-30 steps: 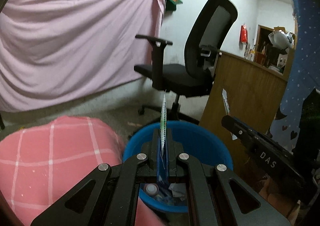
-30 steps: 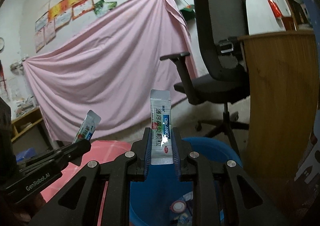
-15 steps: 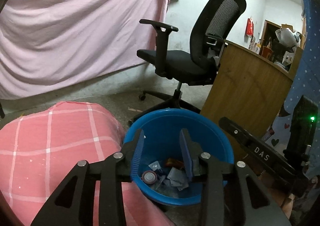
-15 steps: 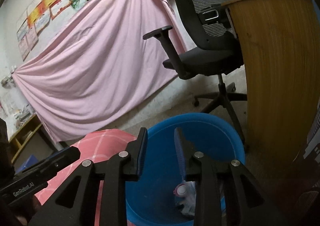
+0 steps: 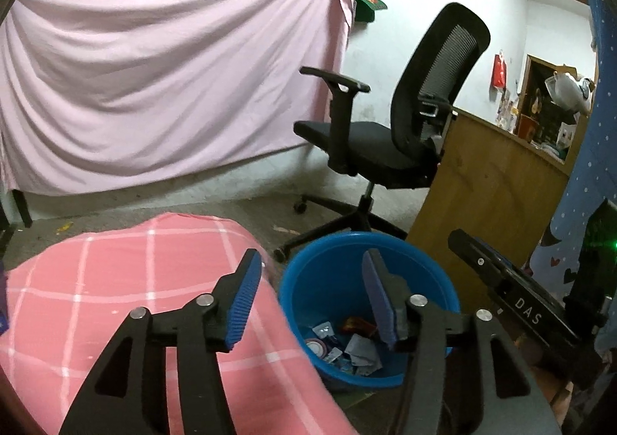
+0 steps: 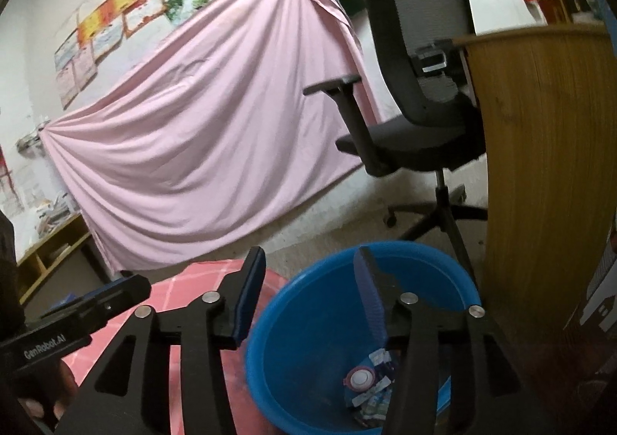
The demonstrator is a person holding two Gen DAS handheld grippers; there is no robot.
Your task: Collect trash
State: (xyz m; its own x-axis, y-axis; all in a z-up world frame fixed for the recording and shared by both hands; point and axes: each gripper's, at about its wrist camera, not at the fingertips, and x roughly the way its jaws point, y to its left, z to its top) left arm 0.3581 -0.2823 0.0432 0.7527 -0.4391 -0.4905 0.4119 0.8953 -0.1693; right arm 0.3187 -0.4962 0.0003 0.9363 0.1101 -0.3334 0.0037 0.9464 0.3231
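Observation:
A blue plastic bin (image 5: 331,261) stands on the floor with several wrappers and a small round lid (image 5: 318,346) lying in its bottom. My left gripper (image 5: 310,296) hovers above its near-left rim; its jaws are opening and nothing is between them. In the right wrist view the same bin (image 6: 304,304) sits below my right gripper (image 6: 308,296), whose jaws are also opening and empty. Trash (image 6: 366,381) shows at the bin's bottom there. The right gripper's body (image 5: 516,304) appears at the right of the left wrist view.
A pink checked cushion or cloth-covered surface (image 5: 115,280) lies left of the bin. A black office chair (image 5: 385,142) stands behind it, a wooden desk panel (image 5: 482,196) to its right. A pink sheet (image 5: 173,68) hangs on the far wall.
Both grippers held sachets upright a second ago; both have let go and the sachets are gone from the jaws. The jaws have spread wider. The left gripper has pulled back and up.

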